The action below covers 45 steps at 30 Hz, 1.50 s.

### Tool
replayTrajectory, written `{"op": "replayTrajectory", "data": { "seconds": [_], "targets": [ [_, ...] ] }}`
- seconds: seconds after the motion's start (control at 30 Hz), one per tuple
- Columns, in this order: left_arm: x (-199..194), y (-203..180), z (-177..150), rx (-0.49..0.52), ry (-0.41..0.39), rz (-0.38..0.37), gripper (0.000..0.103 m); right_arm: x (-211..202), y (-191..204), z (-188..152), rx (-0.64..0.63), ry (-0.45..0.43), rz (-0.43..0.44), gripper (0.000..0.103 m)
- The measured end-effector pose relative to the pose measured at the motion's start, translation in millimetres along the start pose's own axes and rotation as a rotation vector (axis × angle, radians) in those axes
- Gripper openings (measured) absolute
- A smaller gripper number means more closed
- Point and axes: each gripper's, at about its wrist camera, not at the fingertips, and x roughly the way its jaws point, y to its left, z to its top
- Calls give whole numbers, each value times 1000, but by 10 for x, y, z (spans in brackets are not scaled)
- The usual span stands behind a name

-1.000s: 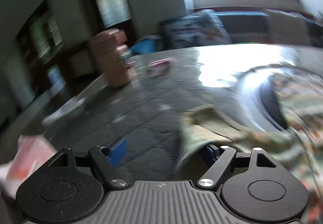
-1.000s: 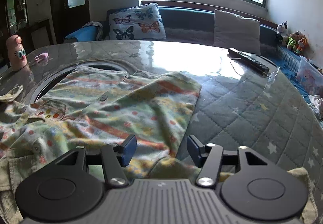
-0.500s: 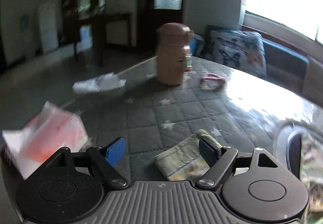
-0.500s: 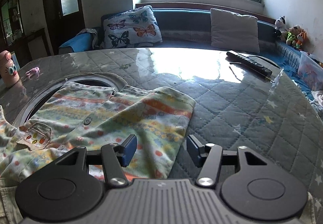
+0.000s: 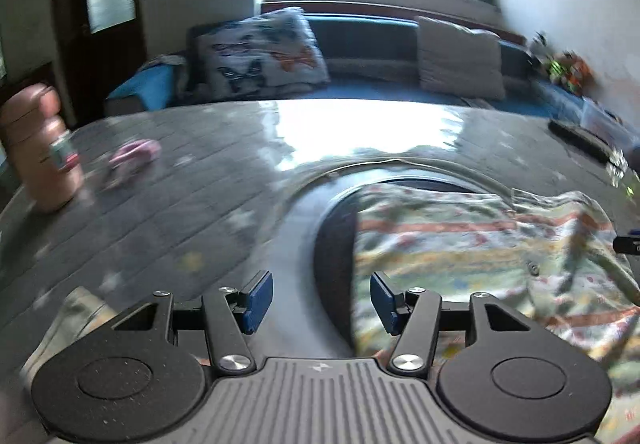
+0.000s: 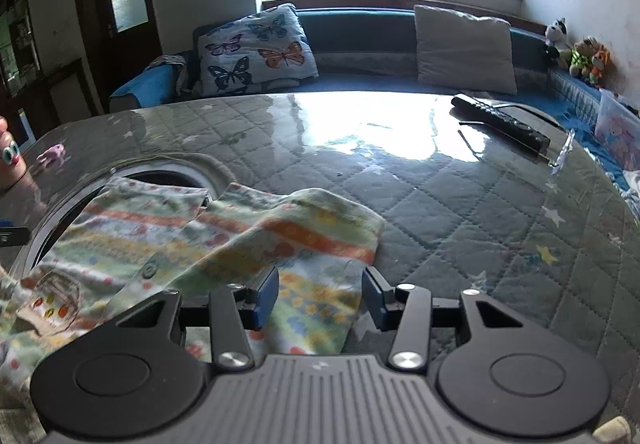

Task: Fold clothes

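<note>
Only your right view shows the remote [image 6: 502, 121] far right; both your left gripper [image 5: 321, 297] and right gripper [image 6: 320, 296] gape empty, near the patterned shirt [image 6: 224, 240] on the quilted table [image 6: 460, 212].

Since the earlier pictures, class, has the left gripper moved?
Yes. The left gripper has swung right: the pink bottle, once central, now sits at the left edge.
</note>
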Motion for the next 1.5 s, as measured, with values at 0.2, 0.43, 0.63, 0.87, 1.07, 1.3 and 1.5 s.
{"op": "replayTrajectory", "data": {
  "seconds": [0.2,0.43,0.63,0.87,1.07,1.3,1.5],
  "targets": [
    [401,-193,193,44,39,-18,58,178,-151,75,46,24,15,37],
    [698,-240,292,66,60,-37,54,332,-182,118,51,33,36,13],
    [838,-258,353,76,61,-68,12,384,-115,207,24,19,47,3],
    [727,-125,377,69,-53,12,3,363,4,381,-4,-61,47,2],
    [708,18,411,44,-108,52,5,582,178,622,-25,-101,50,6],
    [861,145,413,46,-62,82,13,703,481,569,-116,-58,97,13],
    [692,27,247,117,-49,31,24,803,821,387,-211,16,144,20]
  ]
}}
